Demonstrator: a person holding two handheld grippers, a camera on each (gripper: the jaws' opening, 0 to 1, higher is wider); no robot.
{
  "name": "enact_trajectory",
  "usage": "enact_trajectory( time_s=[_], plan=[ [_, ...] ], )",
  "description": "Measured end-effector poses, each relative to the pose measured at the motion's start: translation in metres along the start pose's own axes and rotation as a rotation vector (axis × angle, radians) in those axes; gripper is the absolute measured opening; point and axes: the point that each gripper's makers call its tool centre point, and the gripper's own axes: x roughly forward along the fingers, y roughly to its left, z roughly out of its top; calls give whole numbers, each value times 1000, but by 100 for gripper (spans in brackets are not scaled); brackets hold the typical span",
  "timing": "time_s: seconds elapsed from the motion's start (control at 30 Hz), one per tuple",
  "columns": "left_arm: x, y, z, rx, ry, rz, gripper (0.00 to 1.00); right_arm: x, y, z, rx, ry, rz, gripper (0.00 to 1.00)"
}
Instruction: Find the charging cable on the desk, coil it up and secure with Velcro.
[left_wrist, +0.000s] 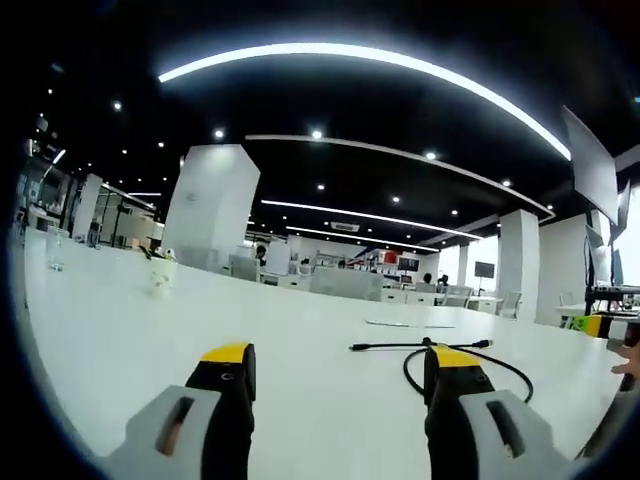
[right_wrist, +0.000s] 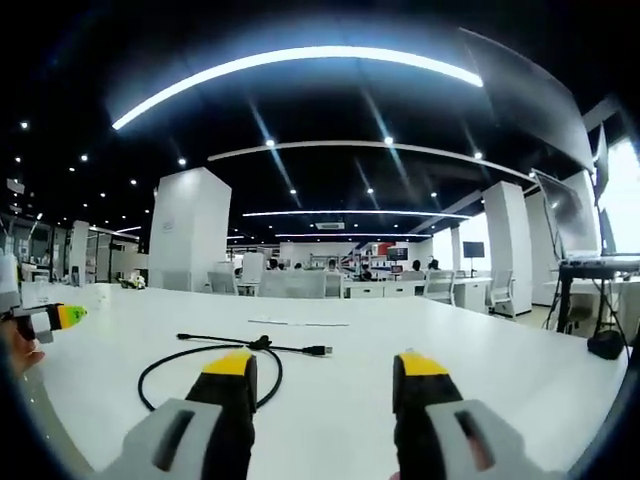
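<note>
A black charging cable (left_wrist: 420, 345) lies on the white desk (left_wrist: 300, 330), one end straight and the rest curving into a loose loop behind the right jaw. My left gripper (left_wrist: 342, 355) hovers low over the desk, open and holding nothing, with the cable just beyond its right jaw. In the right gripper view the cable (right_wrist: 205, 349) loops ahead of the left jaw, and its plug (right_wrist: 318, 350) points right. My right gripper (right_wrist: 324, 362) is also open and holds nothing. A thin pale strip (right_wrist: 298, 323) lies flat past the cable. The left gripper (right_wrist: 50, 318) shows at the left edge.
A paper cup (left_wrist: 162, 272) and a clear glass (left_wrist: 55, 250) stand far left on the desk. Monitors on stands (right_wrist: 570, 215) rise at the right end. The right gripper (left_wrist: 605, 325) and a hand (left_wrist: 630, 362) sit at the right edge. Office pillars and chairs lie beyond.
</note>
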Motion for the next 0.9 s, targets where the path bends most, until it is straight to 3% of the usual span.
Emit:
enact_trajectory(
  time_s=[0.17, 0.47, 0.9],
  plan=[
    [2, -1, -1, -41, -11, -9, 68, -1, -1, -1, 8, 0, -3, 56],
    [7, 2, -14, -39, 28, -8, 69, 1, 1, -5, 19, 11, -2, 55],
    [5, 8, -15, -15, 35, 4, 70, 4, 9, -15, 9, 37, 25, 54]
  ],
)
